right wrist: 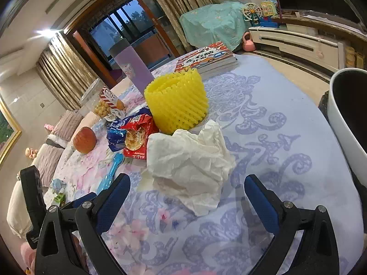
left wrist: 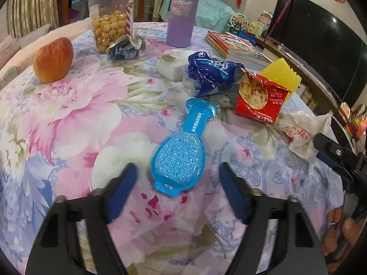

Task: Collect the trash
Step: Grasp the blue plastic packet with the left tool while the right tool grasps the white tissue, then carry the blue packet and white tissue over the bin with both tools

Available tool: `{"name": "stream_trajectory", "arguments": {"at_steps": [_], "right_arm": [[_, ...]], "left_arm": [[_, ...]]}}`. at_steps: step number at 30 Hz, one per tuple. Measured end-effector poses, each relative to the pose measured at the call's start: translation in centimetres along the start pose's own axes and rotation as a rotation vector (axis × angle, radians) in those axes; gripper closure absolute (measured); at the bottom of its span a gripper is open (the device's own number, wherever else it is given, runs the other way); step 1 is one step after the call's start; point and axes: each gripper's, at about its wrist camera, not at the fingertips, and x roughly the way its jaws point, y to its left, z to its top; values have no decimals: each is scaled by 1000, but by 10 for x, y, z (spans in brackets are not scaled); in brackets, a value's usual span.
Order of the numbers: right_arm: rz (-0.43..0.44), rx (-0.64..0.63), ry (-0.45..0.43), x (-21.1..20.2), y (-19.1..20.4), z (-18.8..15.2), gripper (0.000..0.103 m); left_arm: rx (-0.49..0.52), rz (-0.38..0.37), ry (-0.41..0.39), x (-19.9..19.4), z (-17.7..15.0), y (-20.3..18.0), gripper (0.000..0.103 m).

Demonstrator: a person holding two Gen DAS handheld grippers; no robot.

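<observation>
Two claws over the trash on our flowered tablecloth.
Our left gripper stands open around the flat blue plastic blister pack, pads not touching it; our right gripper gapes wide before the crumpled white paper bag, beside the yellow foam net sleeve.

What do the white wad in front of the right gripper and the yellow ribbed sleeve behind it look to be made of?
White wad: looks like thin matte paper, perhaps a wrapper or napkin, with sharp creases and a faint sheen; red print shows on it in the left wrist view. Yellow sleeve: probably soft foam fruit netting, judging by its dull, open ribbed mesh.
</observation>
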Motion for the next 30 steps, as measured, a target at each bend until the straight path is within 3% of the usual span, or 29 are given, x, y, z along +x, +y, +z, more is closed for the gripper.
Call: {"name": "stream_trajectory", "arguments": {"at_steps": [1,2,4,14,30], "right_arm": [[-1,-3,1,1,0,0,10],[-2,-4,4,3,0,0,22],[-11,0,13,4,-3,-2,44],[3,1,-18,-25,-9,-15,47],[-38,53,-97,-87,-38,-25,47]], "left_arm": [[13,4,-1,0,0,-2,52],[22,4,-2,0,1,-3,56],[32,-3,-5,-1,0,-6,56],[51,-80,-6,-22,-20,-27,56],[169,-233,-23,-49,-32,-110,57]]}}
